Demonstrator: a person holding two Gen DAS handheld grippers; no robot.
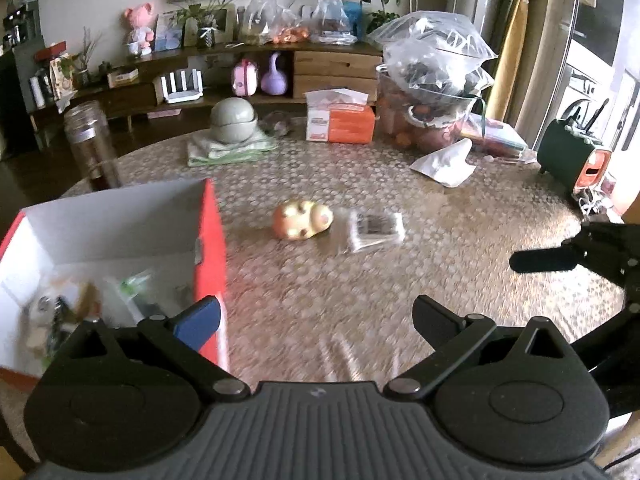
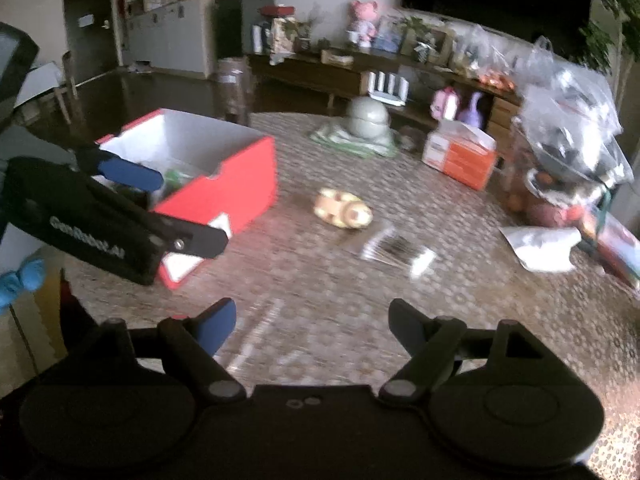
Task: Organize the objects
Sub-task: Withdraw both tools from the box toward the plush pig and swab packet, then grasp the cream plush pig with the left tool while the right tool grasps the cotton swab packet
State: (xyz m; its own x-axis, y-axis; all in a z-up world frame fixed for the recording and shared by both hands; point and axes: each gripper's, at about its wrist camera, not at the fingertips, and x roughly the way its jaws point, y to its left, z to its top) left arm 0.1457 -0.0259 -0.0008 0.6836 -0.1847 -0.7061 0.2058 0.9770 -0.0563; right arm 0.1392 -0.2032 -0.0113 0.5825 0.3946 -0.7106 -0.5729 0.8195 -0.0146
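Left gripper [image 1: 316,320] spread wide, nothing between its fingers, held low over the patterned table [image 1: 460,216]; its blue-padded finger [image 1: 198,326] overlaps the near corner of the red box [image 1: 210,240] at 9 o'clock. Right gripper [image 2: 312,320] likewise wide apart and empty, over bare tabletop. Box open-topped, white inside, blurred small items lying on its floor. Yellow-orange toy [image 1: 303,219] at 12 o'clock ahead of the left gripper, lying on its side, long axis running left to right, rounder end toward 3 o'clock. Just beside it on the 3 o'clock side, a flat clear packet [image 1: 375,229] with dark print, lying flat; the two look close but contact cannot be told. Orange tissue box [image 1: 340,120] farther back at 12 o'clock. Both views motion-blurred.
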